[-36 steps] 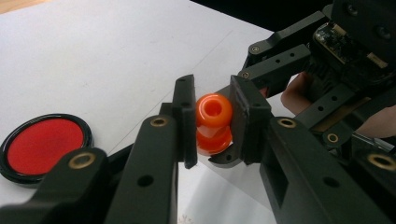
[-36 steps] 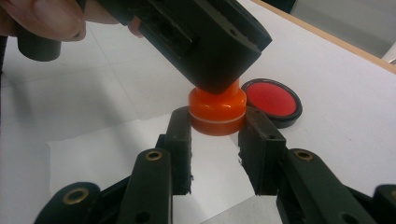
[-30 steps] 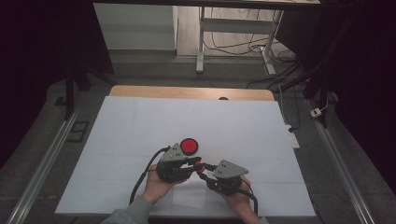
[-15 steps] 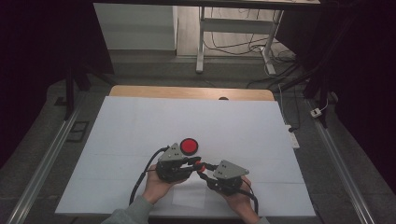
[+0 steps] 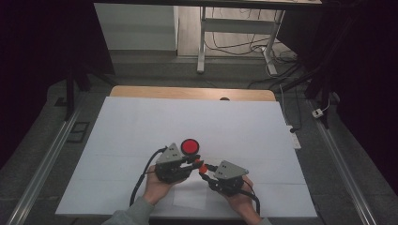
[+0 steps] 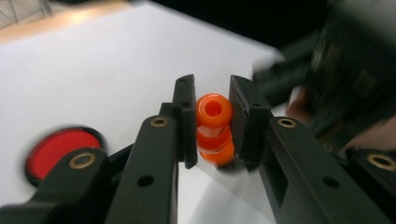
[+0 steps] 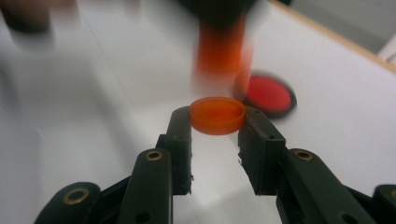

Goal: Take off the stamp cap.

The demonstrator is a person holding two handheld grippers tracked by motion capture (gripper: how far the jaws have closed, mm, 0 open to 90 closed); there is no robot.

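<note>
The left hand-held gripper [image 6: 208,126] is pinching a small orange ribbed tube [image 6: 214,128], a bottle-like piece with an open round mouth at its top end. The right hand-held gripper [image 7: 215,135] is pinching a shallow orange cap [image 7: 217,115] at its rim, one jaw on each side. In the high view the two grippers meet nose to nose near the desk's [image 5: 141,122] front edge, left hand-held gripper [image 5: 191,163] at about 9 o'clock of the orange pieces, right hand-held gripper [image 5: 210,171] at about 4 o'clock, with the orange parts [image 5: 202,167] between them.

The step in hand looks like mating or parting cap and tube; I cannot tell which. To do it well, the left grip should hold firm on the ribbed waist so the tube does not spin, while the right keeps the cap level and square to the mouth, centres it, then turns or presses along the tube's axis, not across it. A tilted cap would likely jam or slip out of the jaws.

In the left gripper view the tube's long axis runs up the picture, 6 to 12 o'clock, between the jaws, mouth at 12. From the right gripper view the blurred tube [image 7: 219,49] lies beyond the cap at 12 o'clock.

A red disc [image 5: 190,146] in a dark ring lies flat on the desk, just beyond the left gripper at about 1 o'clock.
</note>
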